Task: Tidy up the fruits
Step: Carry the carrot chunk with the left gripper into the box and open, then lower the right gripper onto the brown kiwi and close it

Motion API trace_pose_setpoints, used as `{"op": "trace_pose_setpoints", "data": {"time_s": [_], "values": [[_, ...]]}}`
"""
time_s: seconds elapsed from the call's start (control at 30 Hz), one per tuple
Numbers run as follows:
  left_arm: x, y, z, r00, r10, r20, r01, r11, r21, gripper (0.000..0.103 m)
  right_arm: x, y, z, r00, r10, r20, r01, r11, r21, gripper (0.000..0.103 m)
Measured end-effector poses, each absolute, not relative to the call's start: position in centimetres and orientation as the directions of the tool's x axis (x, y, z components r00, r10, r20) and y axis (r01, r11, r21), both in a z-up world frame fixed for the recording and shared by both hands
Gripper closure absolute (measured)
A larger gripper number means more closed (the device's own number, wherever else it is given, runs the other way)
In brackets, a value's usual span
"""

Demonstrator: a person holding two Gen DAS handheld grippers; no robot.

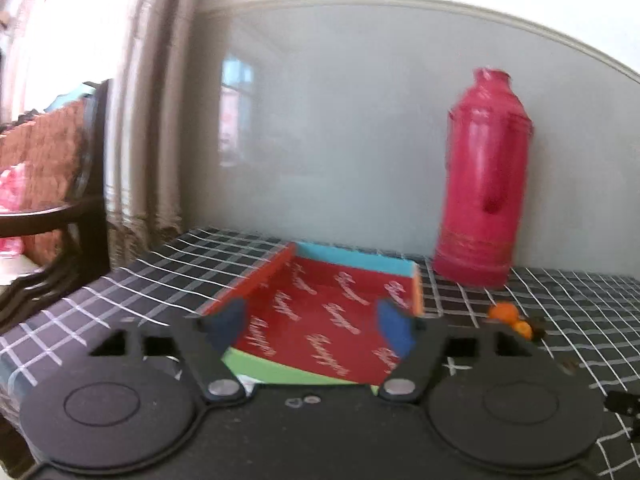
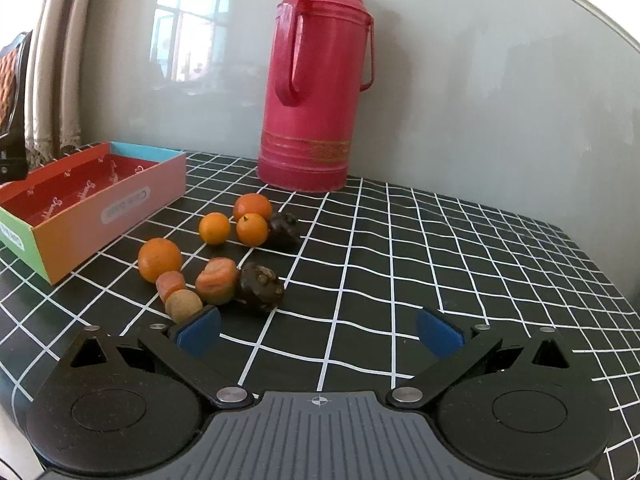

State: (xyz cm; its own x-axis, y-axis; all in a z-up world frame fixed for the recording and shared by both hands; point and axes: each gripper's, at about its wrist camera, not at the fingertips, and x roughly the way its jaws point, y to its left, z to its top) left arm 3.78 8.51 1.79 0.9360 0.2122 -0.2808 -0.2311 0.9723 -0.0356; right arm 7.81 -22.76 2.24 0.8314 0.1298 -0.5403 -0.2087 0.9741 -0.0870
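the loose fruits, a cluster of small round orange citrus (image 2: 160,260), reddish-orange wrinkled pieces (image 2: 216,280), a tan ball (image 2: 184,306) and two dark knobbly ones (image 2: 260,286), lie on the black tablecloth with a white grid (image 2: 400,260), ahead and to the left of my right gripper (image 2: 320,332), whose blue-padded fingers (image 2: 200,330) are spread wide and hold nothing; the tan ball sits just beside its left pad. i judge the right hand the nearer one, and it would need to swing left to centre on a fruit. the open cardboard box with a red printed inside and orange-pink outer wall (image 2: 132,204) stands further left, its long axis running away toward the wall. my left gripper (image 1: 316,326) hangs over that box (image 1: 320,304), fingers apart and empty. a tall magenta thermos flask (image 2: 316,80) stands at the back against a pale glossy wall, curtains at the left
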Motion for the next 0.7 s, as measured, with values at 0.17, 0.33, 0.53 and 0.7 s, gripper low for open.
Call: {"op": "trace_pose_setpoints", "data": {"time_s": [0.17,0.33,0.53,0.7], "values": [[2.3,10.0,2.1,0.933,0.241,-0.267,-0.266,0.962,-0.062,0.029,7.3,-23.1,2.6,0.839,0.144,-0.525,-0.213,0.974,-0.074,0.000],[1.5,10.6,2.4,0.936,0.260,-0.236,-0.280,0.958,-0.056,0.008,5.6,-23.1,4.0,0.897,0.161,-0.410,-0.217,0.972,-0.093,0.000],[1.5,9.5,2.3,0.941,0.253,-0.224,-0.257,0.966,0.013,0.006,7.2,-21.9,2.6,0.789,0.351,-0.504,-0.362,0.929,0.079,0.000],[1.4,9.4,2.0,0.936,0.291,-0.197,-0.288,0.956,0.044,0.006,8.4,-20.5,2.0,0.754,0.328,-0.569,-0.345,0.935,0.082,0.000]]}}
